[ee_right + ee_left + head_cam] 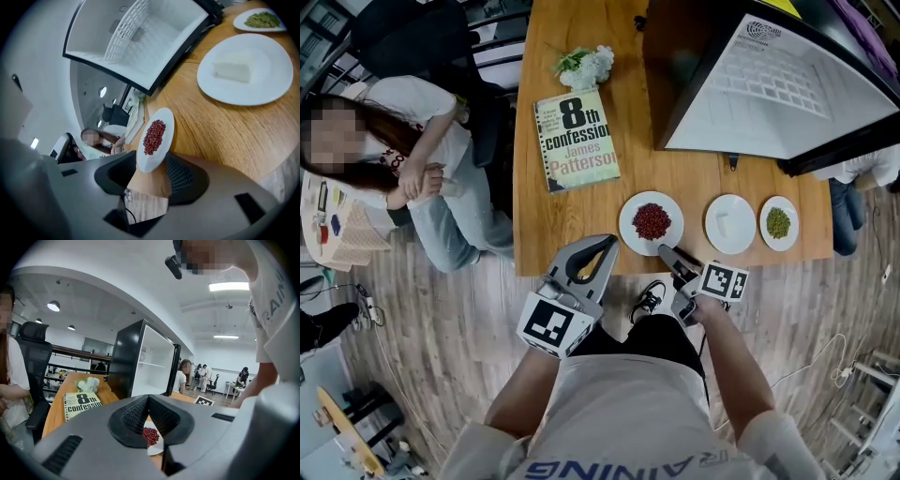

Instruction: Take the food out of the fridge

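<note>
We hold the right gripper [666, 251] with jaws apart astride the near rim of the red-bean plate [651, 223], just inside the table's [572, 234] front edge. The left gripper [607, 241] has its jaws together and empty, just left of that plate. Bare wood separates the plates. We count three: the red-bean plate, the white-block plate [730, 223] and the green-bean plate [779, 222]. There is one book [576, 139] and one open fridge [750, 89].

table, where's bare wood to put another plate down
Freest: the wood bordered by the book, the fridge and the red bean plate. A narrow strip runs between book and fridge. The near edge is crowded: that plate, the white plate and green bean plate in a row, right gripper at the first.
</note>
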Available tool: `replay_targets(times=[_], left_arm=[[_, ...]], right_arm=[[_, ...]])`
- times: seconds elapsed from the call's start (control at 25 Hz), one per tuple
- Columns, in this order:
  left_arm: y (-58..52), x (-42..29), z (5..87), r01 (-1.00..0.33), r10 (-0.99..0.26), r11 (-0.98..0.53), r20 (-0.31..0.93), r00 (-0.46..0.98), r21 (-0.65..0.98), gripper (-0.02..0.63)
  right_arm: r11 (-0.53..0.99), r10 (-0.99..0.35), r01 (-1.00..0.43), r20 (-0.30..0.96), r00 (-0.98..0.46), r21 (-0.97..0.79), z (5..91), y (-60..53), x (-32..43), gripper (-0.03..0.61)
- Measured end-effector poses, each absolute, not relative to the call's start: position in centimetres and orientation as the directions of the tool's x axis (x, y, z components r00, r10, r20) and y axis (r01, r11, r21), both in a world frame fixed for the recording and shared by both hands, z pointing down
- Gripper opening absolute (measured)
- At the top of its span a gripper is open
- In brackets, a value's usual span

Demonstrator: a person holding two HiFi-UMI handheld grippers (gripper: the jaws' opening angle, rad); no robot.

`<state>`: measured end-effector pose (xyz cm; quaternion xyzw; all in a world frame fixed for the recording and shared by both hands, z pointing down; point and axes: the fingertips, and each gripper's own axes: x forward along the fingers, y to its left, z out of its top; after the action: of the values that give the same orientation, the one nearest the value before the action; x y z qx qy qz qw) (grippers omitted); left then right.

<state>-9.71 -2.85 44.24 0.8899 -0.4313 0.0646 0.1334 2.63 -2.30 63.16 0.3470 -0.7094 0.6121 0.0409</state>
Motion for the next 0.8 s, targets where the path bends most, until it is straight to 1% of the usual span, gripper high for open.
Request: replay_targets(times=[0.08, 0.24, 0.44, 0.56, 0.68, 0.72, 0.76, 0.8], left_arm=[[-2.9, -9.6, 44.1, -0.783, -0.747, -0.594, 0.235, 0.621, 0.182, 0.008], [-2.9, -9.2, 43.5, -0.776, -0.744, -0.610, 0.222, 0.630, 0.157, 0.008], [-2.5, -8.5, 43.1, -0.757, -0.721, -0.632, 0.232, 0.653, 0.166, 0.008], [-2.5, -8.5, 43.1, -0.758, -0.722, -0.634, 0.236, 0.651, 0.153, 0.008], [-2.8, -8.4, 42.9, -0.756, -0.721, -0.637, 0.234, 0.653, 0.146, 0.008], [-3.0, -8.4, 42.7, -0.756, -0.721, -0.638, 0.231, 0.653, 0.147, 0.008], [-3.1, -8.3, 42.4, -0.755, -0.721, -0.639, 0.228, 0.655, 0.149, 0.008], [-3.3, -8.3, 42.1, -0.753, -0.720, -0.641, 0.222, 0.657, 0.147, 0.008]], right_arm=[[0.087, -0.405, -0.591, 0.514, -0.756, -0.802, 63.3, -1.9, 2.3, 0.202], [0.249, -0.328, -0.694, 0.615, -0.717, -0.675, 64.5, -0.8, 2.3, 0.213], [0.301, -0.288, -0.708, 0.646, -0.707, -0.639, 64.5, -0.3, 2.2, 0.215], [0.334, -0.256, -0.747, 0.707, -0.659, -0.576, 64.8, 0.3, 2.9, 0.215], [0.337, -0.302, -0.761, 0.702, -0.645, -0.554, 63.5, -0.3, 3.6, 0.207], [0.325, -0.337, -0.767, 0.690, -0.640, -0.553, 62.8, -0.8, 4.1, 0.181], [0.309, -0.379, -0.778, 0.679, -0.629, -0.547, 62.0, -1.4, 4.7, 0.127], [0.295, -0.425, -0.788, 0.665, -0.614, -0.540, 61.2, -2.0, 5.3, 0.056]])
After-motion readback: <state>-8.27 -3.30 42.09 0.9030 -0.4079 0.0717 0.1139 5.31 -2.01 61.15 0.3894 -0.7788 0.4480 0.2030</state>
